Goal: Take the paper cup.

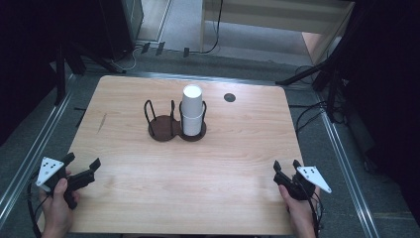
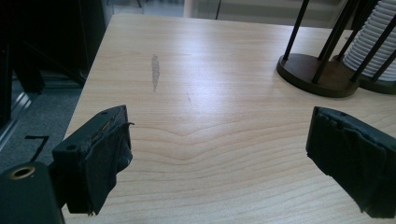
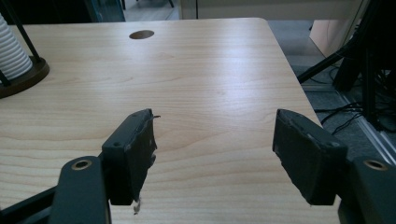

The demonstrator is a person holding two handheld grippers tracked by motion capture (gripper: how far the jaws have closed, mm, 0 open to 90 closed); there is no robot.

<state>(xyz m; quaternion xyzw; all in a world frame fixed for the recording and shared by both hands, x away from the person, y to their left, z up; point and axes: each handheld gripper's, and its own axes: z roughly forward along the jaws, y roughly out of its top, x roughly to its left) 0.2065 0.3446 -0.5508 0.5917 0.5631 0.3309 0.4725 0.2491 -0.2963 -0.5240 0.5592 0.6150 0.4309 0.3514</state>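
Observation:
A stack of white paper cups (image 1: 192,111) stands in the right ring of a dark two-place wire holder (image 1: 159,130) at the table's middle back; the left ring is empty. Held in a hand at the front left corner, my left gripper (image 1: 82,161) is open with nothing between its jaws. My right gripper (image 1: 287,165) is open and empty at the front right. In the left gripper view the left gripper (image 2: 224,154) points over bare wood toward the holder's empty base (image 2: 313,74) and the cups (image 2: 373,42). In the right gripper view the right gripper (image 3: 217,144) faces bare tabletop, with the cups (image 3: 9,51) far left.
The wooden table (image 1: 237,148) has a round cable hole (image 1: 229,97) (image 3: 141,34) at the back right and a grey smudge (image 2: 155,71) on the left side. Dark stands and cables line the floor along both sides of the table.

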